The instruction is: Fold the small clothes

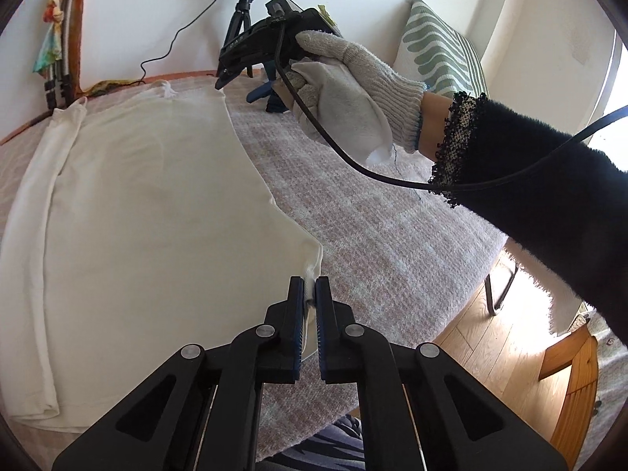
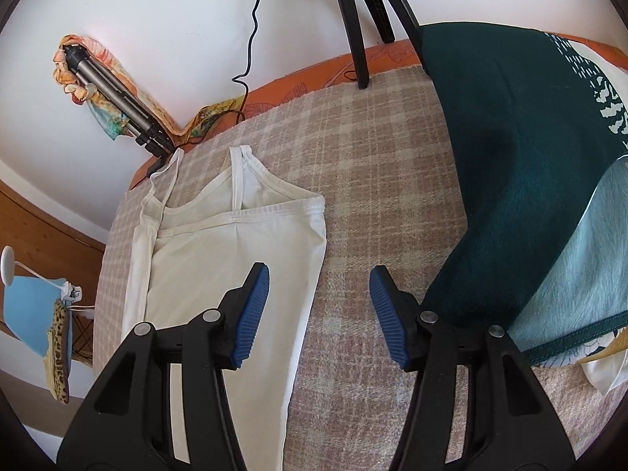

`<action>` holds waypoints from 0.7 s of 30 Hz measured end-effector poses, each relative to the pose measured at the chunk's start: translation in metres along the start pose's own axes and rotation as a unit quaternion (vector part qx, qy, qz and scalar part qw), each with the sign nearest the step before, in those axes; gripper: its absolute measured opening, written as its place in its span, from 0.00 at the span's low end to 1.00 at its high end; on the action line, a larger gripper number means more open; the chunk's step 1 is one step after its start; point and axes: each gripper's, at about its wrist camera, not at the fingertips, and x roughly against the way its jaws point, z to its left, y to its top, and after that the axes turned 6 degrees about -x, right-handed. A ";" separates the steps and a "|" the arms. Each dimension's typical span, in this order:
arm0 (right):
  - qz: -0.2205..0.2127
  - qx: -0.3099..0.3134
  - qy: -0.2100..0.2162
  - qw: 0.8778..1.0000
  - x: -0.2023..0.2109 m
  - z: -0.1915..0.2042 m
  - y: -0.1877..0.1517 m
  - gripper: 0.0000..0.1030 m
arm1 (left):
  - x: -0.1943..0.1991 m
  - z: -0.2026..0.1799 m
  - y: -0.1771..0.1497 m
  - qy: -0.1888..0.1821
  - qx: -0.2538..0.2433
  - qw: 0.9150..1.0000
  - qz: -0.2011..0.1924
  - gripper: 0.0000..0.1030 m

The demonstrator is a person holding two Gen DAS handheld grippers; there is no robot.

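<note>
A white camisole (image 1: 149, 212) lies flat on the checked blanket (image 1: 373, 235), one long side folded over. My left gripper (image 1: 310, 294) is shut on the camisole's near hem corner. In the right wrist view the camisole (image 2: 235, 259) shows its thin straps (image 2: 239, 165) pointing away. My right gripper (image 2: 320, 314) is open and empty above the camisole's right edge. It also shows in the left wrist view (image 1: 223, 78), held by a gloved hand (image 1: 353, 90) over the camisole's far corner.
A dark green and light blue cloth (image 2: 530, 180) lies on the blanket at the right. A ring-light tripod (image 1: 241, 11) stands at the back. A folded tripod wrapped in a scarf (image 2: 114, 98) leans on the wall. A striped cushion (image 1: 435, 51) sits at the back right.
</note>
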 end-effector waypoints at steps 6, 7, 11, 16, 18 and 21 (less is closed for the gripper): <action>0.008 0.013 -0.014 1.000 -0.019 0.012 0.005 0.31 | 0.007 0.006 -0.004 -0.006 0.014 1.000 -0.005 0.04; 0.012 0.014 -0.013 1.000 -0.022 0.014 0.005 0.22 | 0.008 0.007 -0.005 -0.008 0.015 1.000 -0.006 0.04; 0.024 0.016 -0.025 0.999 -0.027 0.028 0.006 0.06 | 0.014 0.016 -0.008 -0.012 0.031 0.999 -0.010 0.04; 0.012 0.040 -0.034 0.999 -0.017 0.060 0.006 0.04 | 0.026 0.027 -0.015 -0.017 0.052 0.998 -0.022 0.04; 0.007 0.051 -0.042 0.998 -0.013 0.075 0.007 0.04 | 0.030 0.031 -0.018 -0.020 0.059 0.998 -0.026 0.04; 0.001 0.065 -0.045 0.997 -0.008 0.100 0.008 0.04 | 0.039 0.040 -0.023 -0.023 0.071 0.997 -0.035 0.04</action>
